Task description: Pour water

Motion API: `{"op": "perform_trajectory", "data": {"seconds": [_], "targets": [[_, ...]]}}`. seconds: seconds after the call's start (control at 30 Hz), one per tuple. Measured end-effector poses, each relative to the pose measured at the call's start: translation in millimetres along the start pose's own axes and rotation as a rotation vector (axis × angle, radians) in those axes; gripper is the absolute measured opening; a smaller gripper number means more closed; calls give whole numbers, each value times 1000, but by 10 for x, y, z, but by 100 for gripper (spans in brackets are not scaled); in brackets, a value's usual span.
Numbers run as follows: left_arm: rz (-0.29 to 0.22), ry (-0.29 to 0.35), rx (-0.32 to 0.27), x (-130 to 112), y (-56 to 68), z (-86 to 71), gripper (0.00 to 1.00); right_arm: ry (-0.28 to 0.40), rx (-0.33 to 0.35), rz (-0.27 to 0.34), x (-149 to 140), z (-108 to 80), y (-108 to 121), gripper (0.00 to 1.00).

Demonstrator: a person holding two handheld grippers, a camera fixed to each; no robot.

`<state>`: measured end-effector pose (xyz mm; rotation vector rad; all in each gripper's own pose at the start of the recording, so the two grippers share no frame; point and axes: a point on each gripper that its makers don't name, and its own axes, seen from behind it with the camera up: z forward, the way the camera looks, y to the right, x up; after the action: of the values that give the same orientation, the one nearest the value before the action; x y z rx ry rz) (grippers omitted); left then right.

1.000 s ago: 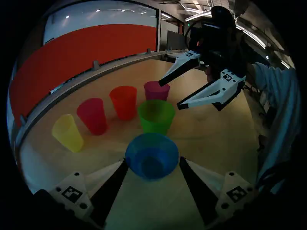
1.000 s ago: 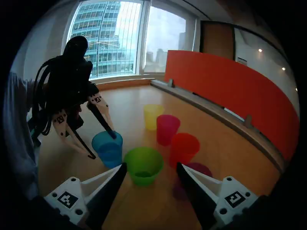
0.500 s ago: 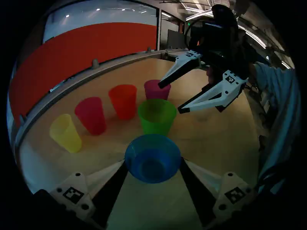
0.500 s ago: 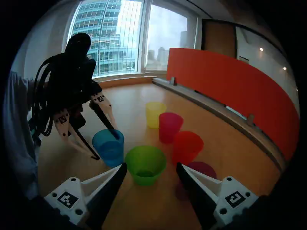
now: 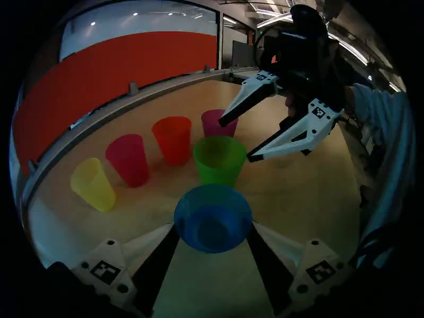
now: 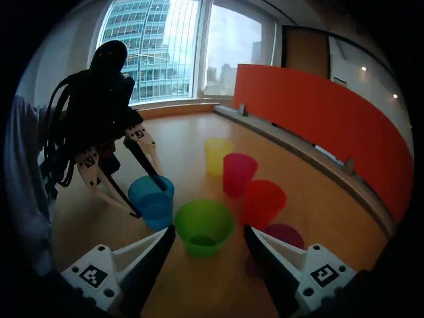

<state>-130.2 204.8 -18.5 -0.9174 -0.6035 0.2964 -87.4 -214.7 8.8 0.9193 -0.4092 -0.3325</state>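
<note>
Over the wooden table, the step in hand is, as I am reading it, the left gripper taking the blue cup, which is standing toward the table's middle, away from the long edge running under the orange panel. To do it well, the fingers should be closing squarely on the wall below the rim, gently, so the cup is not buckling or tipping ahead of a pour into the green cup just beyond. The jaws are straddling the blue cup; whether they are pressing, I cannot tell. The right gripper, held on a sleeved arm, is hovering above the green cup, fingers pointing down, jaws gaping, holding nothing.
</note>
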Motion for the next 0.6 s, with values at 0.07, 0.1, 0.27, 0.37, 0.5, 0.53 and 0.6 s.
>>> {"op": "perform_trajectory", "data": {"seconds": [0.07,0.1,0.27,0.37,0.5,0.53,0.6], "targets": [[1,4,5,-1,-18,-13,85,-5,2,0,-19,18,-8,100],[1,6,8,2,-29,-23,85,-7,4,0,-28,27,-13,100],[-4,26,20,39,-81,-91,85,-20,10,-2,-69,73,-37,100],[-16,49,27,100,-110,-148,85,-25,11,-8,-80,113,-47,100],[-29,82,38,198,-158,-235,85,-31,11,-10,-95,175,-55,100],[-30,90,43,221,-175,-260,85,-33,11,-10,-102,192,-57,100],[-32,104,52,257,-205,-305,85,-37,11,-10,-114,219,-55,100]]}}
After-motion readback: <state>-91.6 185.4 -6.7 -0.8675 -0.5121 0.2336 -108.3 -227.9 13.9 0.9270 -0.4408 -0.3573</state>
